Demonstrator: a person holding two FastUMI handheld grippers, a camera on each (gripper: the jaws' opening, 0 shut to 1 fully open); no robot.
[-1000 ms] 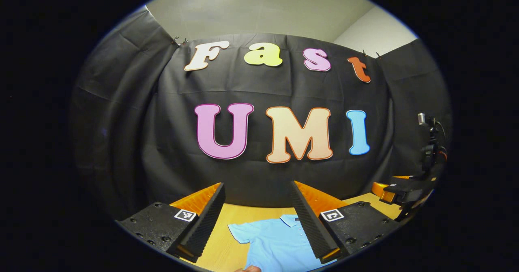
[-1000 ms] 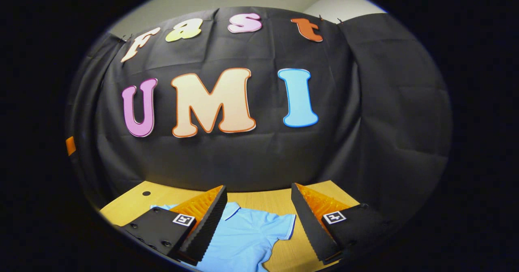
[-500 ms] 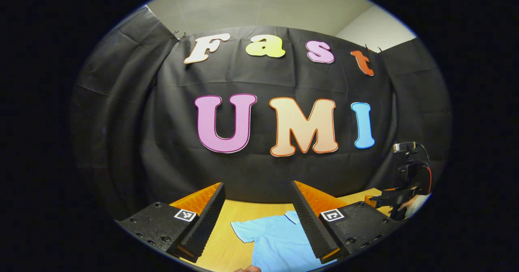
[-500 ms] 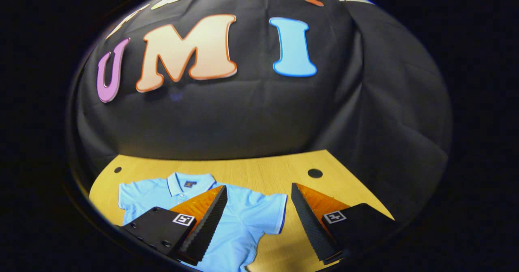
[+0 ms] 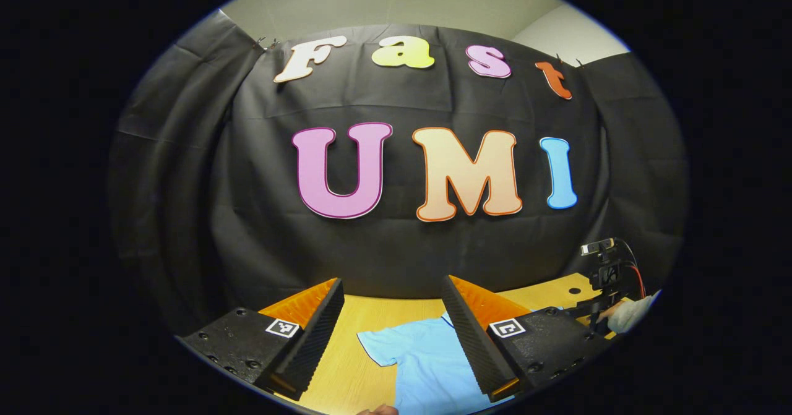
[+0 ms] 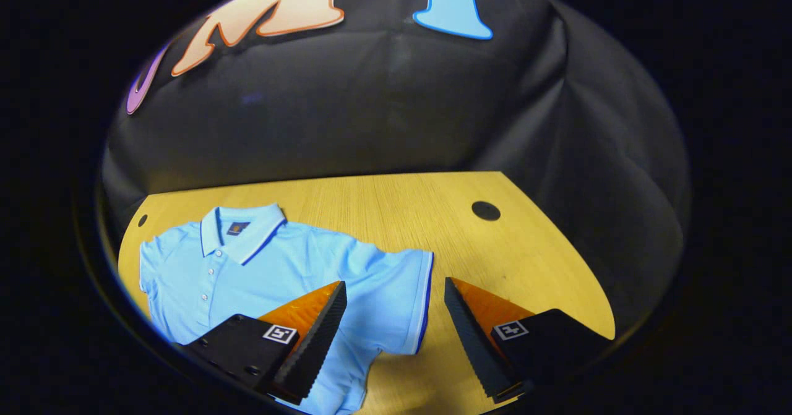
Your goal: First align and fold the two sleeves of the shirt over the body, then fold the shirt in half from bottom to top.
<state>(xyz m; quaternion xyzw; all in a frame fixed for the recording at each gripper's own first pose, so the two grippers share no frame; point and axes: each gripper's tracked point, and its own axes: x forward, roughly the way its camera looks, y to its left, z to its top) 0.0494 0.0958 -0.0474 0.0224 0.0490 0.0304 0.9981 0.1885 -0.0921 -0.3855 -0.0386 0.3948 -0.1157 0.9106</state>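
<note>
This is a recording booth set up inside a plain room. Black cloth (image 5: 396,254) hangs clipped as its walls behind a wooden table (image 6: 396,211), with a pale ceiling (image 5: 402,0) above.

Wooden table (image 6: 396,205) — shirt (image 6: 278,273) flat, seemingly

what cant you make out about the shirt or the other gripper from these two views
- Shirt hem: right gripper view, cut off by the lower edge and covered by the right gripper.
- Shirt's far sleeve: left gripper view, hidden behind the left gripper; only one sleeve and part of the body show.
- Collar label: right gripper view, too small to read.
- Other gripper at the left gripper view's right edge: too small and cut off to tell how its jaws stand.
</note>
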